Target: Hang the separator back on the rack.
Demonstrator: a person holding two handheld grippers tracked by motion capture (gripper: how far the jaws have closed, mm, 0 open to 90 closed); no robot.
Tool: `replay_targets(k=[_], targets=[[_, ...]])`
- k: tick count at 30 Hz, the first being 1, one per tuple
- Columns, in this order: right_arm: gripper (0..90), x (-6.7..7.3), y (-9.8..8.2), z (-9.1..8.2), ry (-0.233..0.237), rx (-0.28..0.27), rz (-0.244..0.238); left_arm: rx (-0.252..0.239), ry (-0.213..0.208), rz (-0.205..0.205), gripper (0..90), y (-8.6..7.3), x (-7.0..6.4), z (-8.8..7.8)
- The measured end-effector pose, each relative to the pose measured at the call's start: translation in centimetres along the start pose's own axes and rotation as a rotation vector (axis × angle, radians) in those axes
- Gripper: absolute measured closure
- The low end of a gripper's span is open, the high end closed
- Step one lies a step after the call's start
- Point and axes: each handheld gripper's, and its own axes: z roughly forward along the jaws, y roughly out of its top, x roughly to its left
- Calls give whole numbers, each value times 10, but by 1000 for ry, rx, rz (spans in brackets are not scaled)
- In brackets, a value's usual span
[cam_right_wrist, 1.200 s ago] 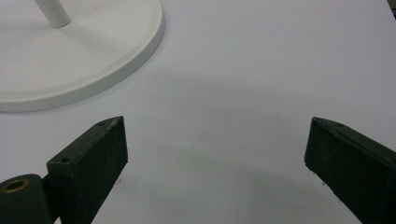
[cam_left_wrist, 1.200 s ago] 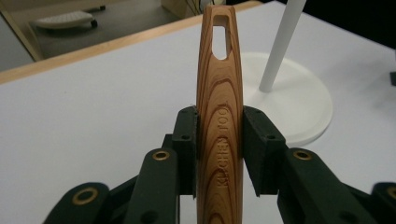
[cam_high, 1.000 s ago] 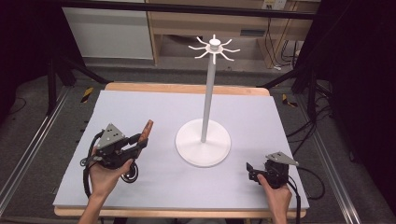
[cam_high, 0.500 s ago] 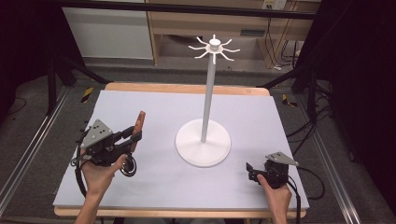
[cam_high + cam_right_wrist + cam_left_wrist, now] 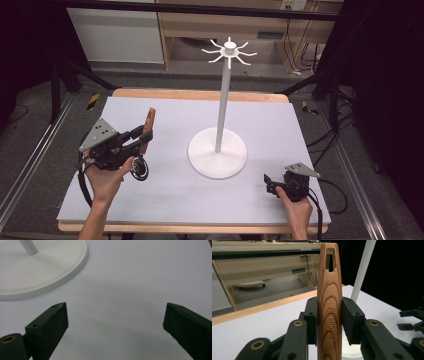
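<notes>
Left gripper (image 5: 142,140), raised over the table's (image 5: 165,200) left side, clamps a wooden handle (image 5: 329,305); its gripper view reveals "KITCHEN TOOL" lettering. White stand (image 5: 218,155) centre. Right gripper (image 5: 269,184) rests low, jaws apart.

Black tongs (image 5: 141,141) – brass rivets, grey 3-cornered top plates, black cables; bare forearms.

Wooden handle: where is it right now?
In the high view the wooden handle is at the table's left, clamped in the left gripper, left of the white stand.
</notes>
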Motion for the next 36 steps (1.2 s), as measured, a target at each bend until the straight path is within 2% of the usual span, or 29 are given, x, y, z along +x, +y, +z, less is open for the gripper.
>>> replay_targets(k=[7, 29, 36], targets=[[65, 0, 0, 0, -3, 2, 3, -30, -10, 4, 675, 15, -5, 4], [65, 0, 0, -1, -6, -3, 8, -75, -43, 27, 675, 51, -15, 11], [66, 0, 0, -1, -7, -8, 8, -64, -54, 41, 675, 57, -21, 17]])
